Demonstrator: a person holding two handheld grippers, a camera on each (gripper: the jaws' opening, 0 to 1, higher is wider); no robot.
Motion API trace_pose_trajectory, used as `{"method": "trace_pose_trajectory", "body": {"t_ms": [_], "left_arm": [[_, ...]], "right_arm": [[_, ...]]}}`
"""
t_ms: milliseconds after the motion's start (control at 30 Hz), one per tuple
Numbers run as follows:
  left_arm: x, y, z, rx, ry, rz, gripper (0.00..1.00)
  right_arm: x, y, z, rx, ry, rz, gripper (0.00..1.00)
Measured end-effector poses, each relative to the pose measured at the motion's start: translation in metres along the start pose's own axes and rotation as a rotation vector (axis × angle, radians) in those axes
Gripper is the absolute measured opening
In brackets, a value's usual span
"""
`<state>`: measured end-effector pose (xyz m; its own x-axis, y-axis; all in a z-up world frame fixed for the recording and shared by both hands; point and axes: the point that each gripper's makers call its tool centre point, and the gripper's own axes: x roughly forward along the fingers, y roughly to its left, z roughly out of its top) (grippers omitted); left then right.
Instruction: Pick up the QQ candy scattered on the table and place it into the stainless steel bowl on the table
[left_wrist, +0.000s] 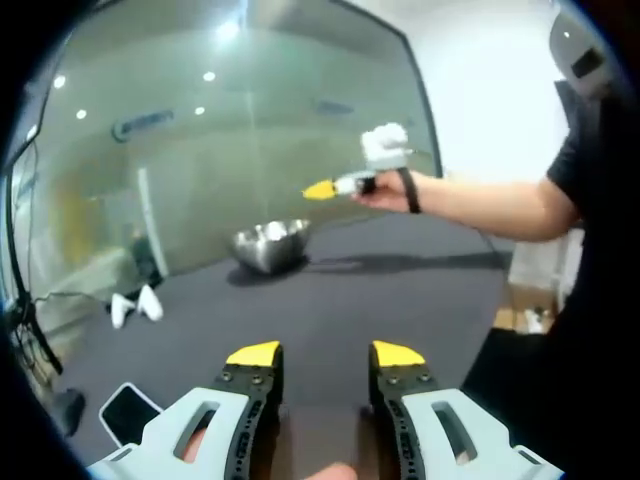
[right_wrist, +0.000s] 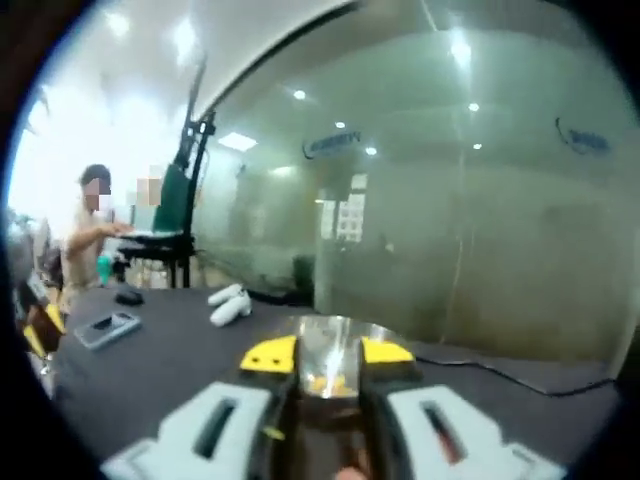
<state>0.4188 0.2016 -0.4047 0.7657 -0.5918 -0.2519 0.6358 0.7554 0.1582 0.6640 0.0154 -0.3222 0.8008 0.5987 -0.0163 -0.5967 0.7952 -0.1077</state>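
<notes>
1. Two views are given, and in the left gripper view the left gripper (left_wrist: 325, 352) is seen at the bottom, with its yellow-tipped jaws held clearly apart and nothing between them.
2. Beyond these jaws the dark grey table (left_wrist: 400, 300) is spread, and the stainless steel bowl (left_wrist: 270, 243) is placed far on it, near the glass wall (left_wrist: 250, 150).
3. The right gripper (left_wrist: 320, 189) is seen in the same view, held in a person's hand (left_wrist: 385, 185) above the table and to the right of the bowl; only its yellow tip is visible there, so its opening cannot be judged from this view.
4. A white two-piece object (left_wrist: 135, 305) lies to the left of the bowl, and a phone (left_wrist: 128, 412) lies near the bottom left.
5. In the right gripper view the right jaws are seen with a moderate gap, directly over the bowl.
6. Small yellow-orange pieces, probably QQ candy (right_wrist: 330, 383), are seen between the jaws inside the bowl; it cannot be told whether any piece is gripped or they lie in the bowl.
7. People are seated at the far left of this view.
</notes>
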Motion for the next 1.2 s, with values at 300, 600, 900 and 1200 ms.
{"method": "trace_pose_trajectory", "body": {"t_ms": [300,600,900,1200], "left_arm": [[0.011,-0.003,0.014,0.045,-0.038,-0.023,0.38],[0.015,0.003,0.024,0.035,-0.083,0.007,0.38],[0.016,0.002,0.024,0.03,-0.094,0.007,0.38],[0.018,0.0,0.027,0.038,-0.102,0.001,0.38]], "right_arm": [[-0.07,0.004,-0.008,0.035,-0.003,-0.01,0.23],[-0.119,0.029,-0.023,0.02,-0.003,0.023,0.26],[-0.159,0.061,-0.056,0.023,0.033,0.08,0.26],[-0.166,0.061,-0.061,0.037,0.037,0.054,0.27]]}}
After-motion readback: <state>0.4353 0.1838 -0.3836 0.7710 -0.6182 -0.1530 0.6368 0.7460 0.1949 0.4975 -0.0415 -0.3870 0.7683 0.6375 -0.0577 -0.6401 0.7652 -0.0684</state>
